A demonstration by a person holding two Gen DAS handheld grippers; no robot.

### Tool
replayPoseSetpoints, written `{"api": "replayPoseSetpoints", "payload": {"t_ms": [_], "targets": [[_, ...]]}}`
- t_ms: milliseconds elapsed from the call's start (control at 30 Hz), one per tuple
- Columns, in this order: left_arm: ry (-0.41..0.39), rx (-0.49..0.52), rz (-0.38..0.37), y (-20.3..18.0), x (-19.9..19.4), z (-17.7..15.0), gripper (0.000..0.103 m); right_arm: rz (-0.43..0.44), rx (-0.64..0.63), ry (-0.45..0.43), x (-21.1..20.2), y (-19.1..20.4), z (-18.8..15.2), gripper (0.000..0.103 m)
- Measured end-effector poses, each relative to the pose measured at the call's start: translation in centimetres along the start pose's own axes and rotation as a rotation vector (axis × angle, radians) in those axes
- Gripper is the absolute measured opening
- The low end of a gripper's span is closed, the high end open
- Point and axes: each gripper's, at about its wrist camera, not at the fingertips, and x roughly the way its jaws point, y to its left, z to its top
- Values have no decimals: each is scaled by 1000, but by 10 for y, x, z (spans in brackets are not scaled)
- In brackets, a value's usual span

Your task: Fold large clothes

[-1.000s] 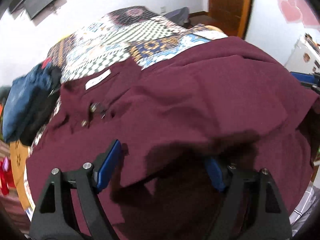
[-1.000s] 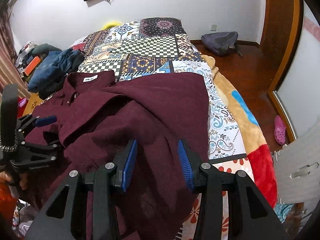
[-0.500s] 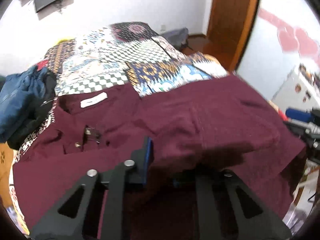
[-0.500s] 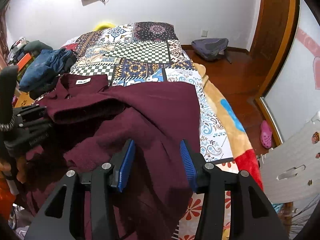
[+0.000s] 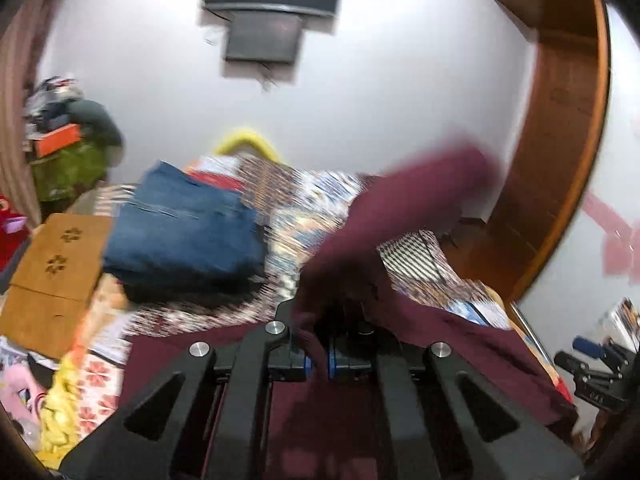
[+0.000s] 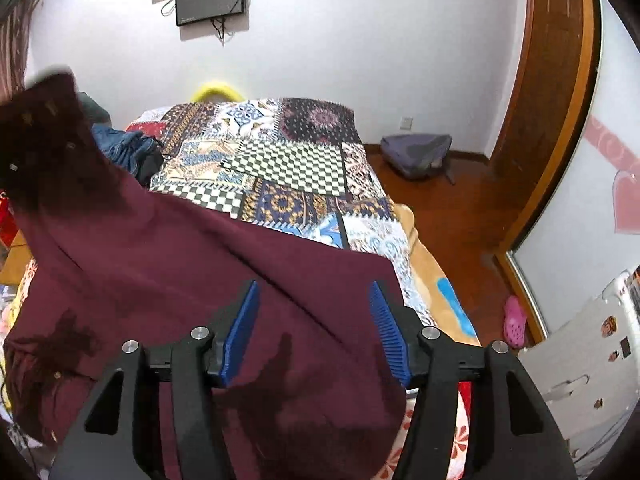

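Maroon ribbed cloth of a large button-front shirt (image 6: 192,276) fills the ground ahead of both tools, spread in soft folds over a patchwork bedspread (image 6: 288,160) of checks, paisley and medallion prints. The left gripper (image 5: 318,360), a black plastic frame with blue ribbed pads, has its jaws pressed together on a bunched fold of that shirt; from the clamp a thick, blurred swag of the fabric rises up and away to the right, while the rest drapes flat just beyond and to the right of the jaws. The right gripper (image 6: 314,334) has its jaws apart and opening, blue toothed pads clear of the cloth, with the shirt's smooth body lying beneath and between them and its lower edge hanging toward the camera. To the left of those jaws the shirt is lifted into a dark peak with small metal snaps. A folded stack of blue denim jeans (image 5: 180,232) lies ahead and left of the left jaws, on the bedspread.
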Motion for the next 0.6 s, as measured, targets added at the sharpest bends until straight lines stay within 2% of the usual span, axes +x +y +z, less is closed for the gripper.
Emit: {"api": "replayPoseSetpoints", "payload": {"t_ms": [100, 233, 433, 600], "targets": [[-11, -25, 44, 28, -10, -4, 4, 10, -28, 33, 11, 14, -4, 54], [55, -75, 89, 62, -4, -31, 4, 31, -53, 117, 30, 27, -15, 54], [275, -167, 92, 112, 23, -95, 8, 64, -42, 212, 47, 33, -35, 54], [428, -321, 9, 142, 35, -142, 11, 17, -125, 202, 43, 45, -45, 54]]}}
